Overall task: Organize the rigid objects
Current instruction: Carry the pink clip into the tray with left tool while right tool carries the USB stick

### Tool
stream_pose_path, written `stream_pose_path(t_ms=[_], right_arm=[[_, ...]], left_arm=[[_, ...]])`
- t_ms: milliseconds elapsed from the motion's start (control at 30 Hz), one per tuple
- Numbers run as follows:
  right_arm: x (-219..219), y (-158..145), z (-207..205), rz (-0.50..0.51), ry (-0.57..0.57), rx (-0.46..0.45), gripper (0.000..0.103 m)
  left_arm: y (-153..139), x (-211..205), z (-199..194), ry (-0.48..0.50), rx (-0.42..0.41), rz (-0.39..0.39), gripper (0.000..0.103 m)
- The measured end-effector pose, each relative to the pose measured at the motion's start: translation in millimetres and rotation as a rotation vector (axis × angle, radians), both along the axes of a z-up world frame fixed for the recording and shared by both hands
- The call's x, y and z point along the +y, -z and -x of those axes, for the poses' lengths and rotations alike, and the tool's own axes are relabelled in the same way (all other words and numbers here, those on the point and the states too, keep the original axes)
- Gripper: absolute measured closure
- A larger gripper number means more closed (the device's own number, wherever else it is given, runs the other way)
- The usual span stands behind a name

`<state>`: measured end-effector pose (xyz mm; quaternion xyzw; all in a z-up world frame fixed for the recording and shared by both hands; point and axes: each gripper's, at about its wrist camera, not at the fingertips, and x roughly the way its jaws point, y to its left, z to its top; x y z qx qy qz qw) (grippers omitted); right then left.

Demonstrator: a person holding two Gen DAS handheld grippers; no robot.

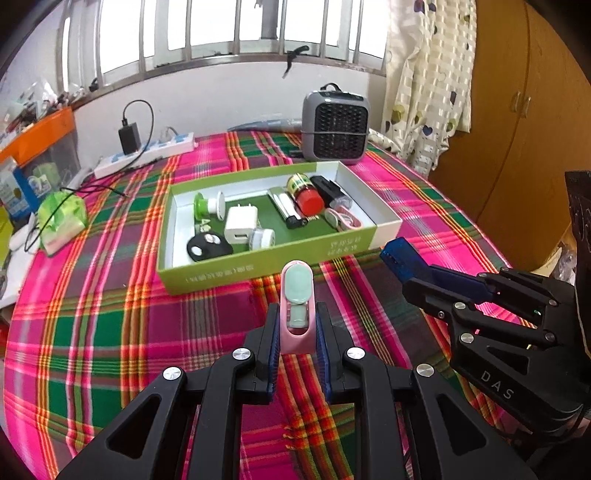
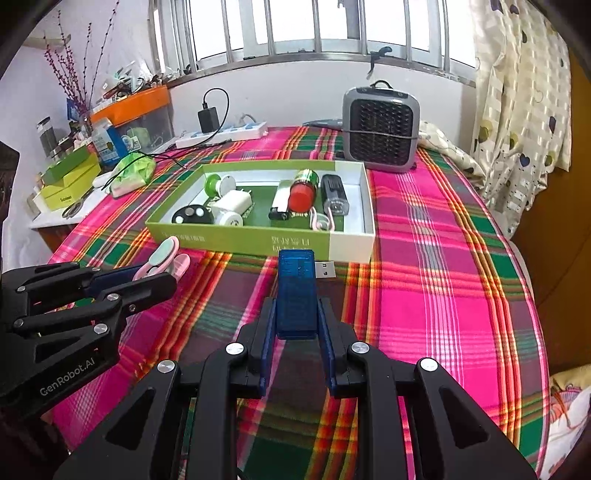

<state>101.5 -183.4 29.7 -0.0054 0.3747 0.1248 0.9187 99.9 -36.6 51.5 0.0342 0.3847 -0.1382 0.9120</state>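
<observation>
Before the box [image 2: 258,240], clip [image 1: 297,295] gripped, USB plug [image 2: 325,268] right-view only.

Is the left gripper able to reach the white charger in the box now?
Probably not yet: the left gripper already holds a pink clip. The way to the charger in the open box looks free.

Daylight pours in from the barred window [image 1: 229,26] at twelve o'clock, blown out to plain white. The plaid tablecloth [image 2: 424,258] is evenly lit, shadows soft. Both fisheye views bend straight lines and darken to black at the corners; focus stays fairly sharp.
</observation>
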Motion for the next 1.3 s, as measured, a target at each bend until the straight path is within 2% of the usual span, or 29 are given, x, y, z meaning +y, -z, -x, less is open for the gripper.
stream_pose_path(t_ms=[867,1300], right_arm=[[7,-21,-35,-0.010,-0.021,-0.050,0.080],[-1,-17,-70,-0.027,-0.031,0.006,0.080]], left_arm=[[-15,15,-43,-0.036,-0.032,0.016,0.086],[-9,16,-79,-0.030,0.000,0.041,0.086]])
